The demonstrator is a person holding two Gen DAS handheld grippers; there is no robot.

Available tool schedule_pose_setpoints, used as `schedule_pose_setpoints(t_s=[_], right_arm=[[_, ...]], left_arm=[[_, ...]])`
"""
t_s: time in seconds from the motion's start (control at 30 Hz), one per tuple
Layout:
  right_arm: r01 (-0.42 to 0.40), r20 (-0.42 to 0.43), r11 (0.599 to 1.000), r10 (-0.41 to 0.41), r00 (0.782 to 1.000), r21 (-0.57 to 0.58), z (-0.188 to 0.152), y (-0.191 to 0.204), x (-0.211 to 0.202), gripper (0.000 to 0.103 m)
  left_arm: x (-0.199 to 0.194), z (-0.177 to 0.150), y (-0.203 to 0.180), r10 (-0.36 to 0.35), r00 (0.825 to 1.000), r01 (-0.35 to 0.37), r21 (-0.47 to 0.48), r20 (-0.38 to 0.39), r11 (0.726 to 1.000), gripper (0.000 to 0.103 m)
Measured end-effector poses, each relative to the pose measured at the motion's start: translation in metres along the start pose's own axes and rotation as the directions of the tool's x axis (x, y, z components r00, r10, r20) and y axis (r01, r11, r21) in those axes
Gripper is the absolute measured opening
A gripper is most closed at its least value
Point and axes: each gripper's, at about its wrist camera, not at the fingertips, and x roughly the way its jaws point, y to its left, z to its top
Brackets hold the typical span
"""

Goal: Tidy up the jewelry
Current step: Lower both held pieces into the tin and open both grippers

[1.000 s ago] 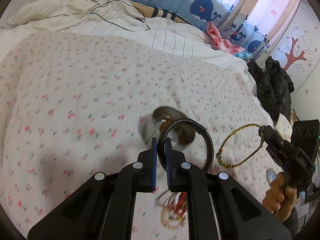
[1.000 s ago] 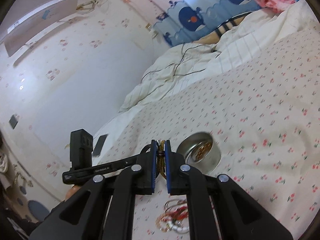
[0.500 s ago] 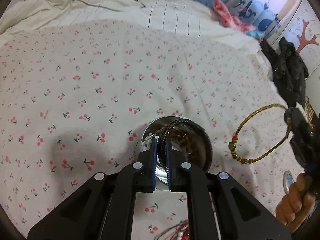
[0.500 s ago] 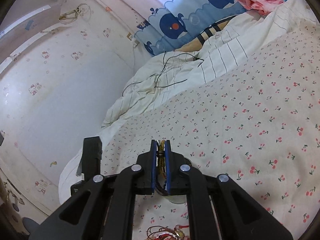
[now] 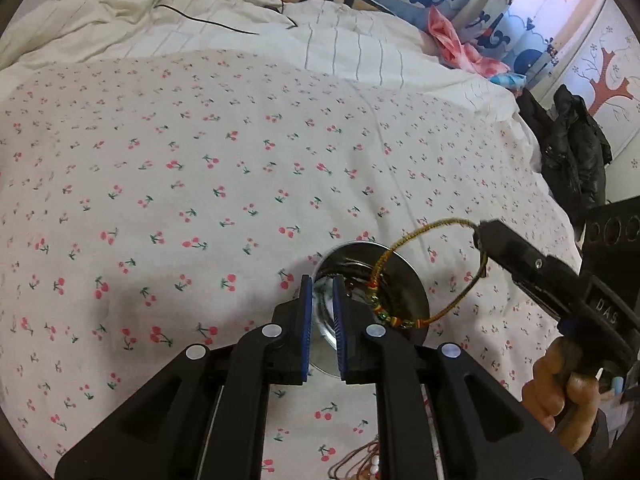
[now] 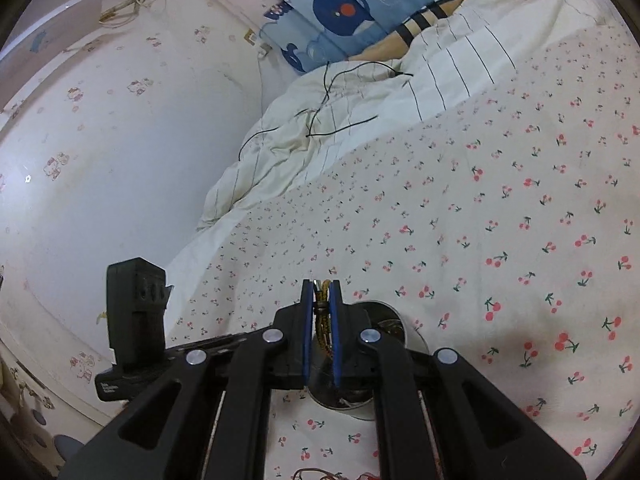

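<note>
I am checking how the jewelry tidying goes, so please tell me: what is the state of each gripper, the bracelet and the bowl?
Left gripper: slightly open, empty, above the bowl.
Right gripper: shut on the cord bracelet.
Cord bracelet: hanging from the right gripper, over the bowl.
Bowl: upright on the bed, jewelry inside.

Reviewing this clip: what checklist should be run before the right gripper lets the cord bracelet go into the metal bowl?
1. Right gripper clamped on cord bracelet: ok.
2. Whole loop over metal bowl: not ok, part seems to hang outside the rim.
3. Left gripper empty: ok, jaws slightly apart, nothing between.
4. Left gripper out of the drop path: not ok, it sits at the bowl's near rim.
5. Bowl upright on bedspread: ok.
</note>
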Motion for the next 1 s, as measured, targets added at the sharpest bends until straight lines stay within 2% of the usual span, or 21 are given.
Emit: schedule_pose_setpoints(t_s=[0.07,0.23,0.27,0.33,0.4,0.47,0.5,0.53,0.6,0.63,0.7,0.77,0.83,0.93,1.0], right_arm=[[-0.004,0.000,1.000,0.004,1.000,0.008,0.000,-0.003,0.000,0.009],[-0.116,-0.044,0.983,0.123,0.991,0.143,-0.004,-0.024,0.017,0.009],[-0.106,-0.053,0.982,0.116,0.992,0.157,-0.005,-0.027,0.021,0.009],[-0.037,-0.090,0.994,0.046,0.995,0.103,-0.008,-0.025,0.030,0.009],[0.057,-0.125,0.998,-0.056,0.991,-0.002,-0.011,-0.015,0.037,0.010],[0.161,-0.144,0.975,-0.183,0.973,-0.150,-0.017,0.002,0.046,0.028],[0.192,-0.135,0.962,-0.220,0.966,-0.192,-0.019,0.007,0.047,0.053],[0.231,-0.109,0.943,-0.263,0.959,-0.241,-0.021,0.015,0.046,0.059],[0.282,-0.066,0.907,-0.317,0.946,-0.314,-0.025,0.025,0.042,0.062],[0.303,-0.047,0.893,-0.337,0.940,-0.333,-0.027,0.028,0.038,0.068],[0.354,0.011,0.871,-0.373,0.928,-0.341,-0.026,0.032,0.024,0.069],[0.356,0.047,0.880,-0.360,0.932,-0.315,-0.024,0.032,0.007,0.070],[0.373,0.108,0.882,-0.357,0.928,-0.289,-0.017,0.034,-0.011,0.071],[0.439,0.140,0.841,-0.417,0.898,-0.316,-0.011,0.037,-0.011,0.073],[0.448,0.117,0.827,-0.435,0.893,-0.338,-0.010,0.035,0.002,0.073]], left_arm=[[-0.004,0.002,0.005,-0.015,1.000,0.015,-0.018,0.012,1.000,0.010],[-0.014,-0.004,0.014,-0.046,0.999,0.047,-0.051,0.028,0.998,0.015],[-0.016,-0.005,0.017,-0.049,0.998,0.050,-0.054,0.028,0.997,0.015],[-0.018,-0.007,0.019,-0.053,0.998,0.054,-0.056,0.028,0.997,0.016],[-0.020,-0.009,0.021,-0.055,0.998,0.057,-0.059,0.029,0.997,0.017],[-0.021,-0.011,0.023,-0.062,0.998,0.063,-0.061,0.028,0.996,0.017],[-0.021,-0.012,0.022,-0.062,0.998,0.064,-0.060,0.028,0.996,0.017],[-0.022,-0.014,0.022,-0.065,0.997,0.067,-0.060,0.027,0.996,0.018],[-0.025,-0.018,0.022,-0.074,0.997,0.076,-0.063,0.024,0.995,0.018],[-0.026,-0.020,0.022,-0.076,0.997,0.077,-0.063,0.022,0.995,0.019],[-0.031,-0.027,0.021,-0.077,0.997,0.078,-0.062,0.020,0.995,0.021],[-0.039,-0.037,0.019,-0.079,0.997,0.080,-0.059,0.020,0.995,0.024],[-0.047,-0.047,0.019,-0.072,0.997,0.073,-0.057,0.020,0.996,0.032],[-0.052,-0.064,0.021,-0.074,0.997,0.074,-0.071,0.007,0.995,0.039],[-0.054,-0.075,0.022,-0.073,0.997,0.072,-0.077,-0.006,0.994,0.040]])
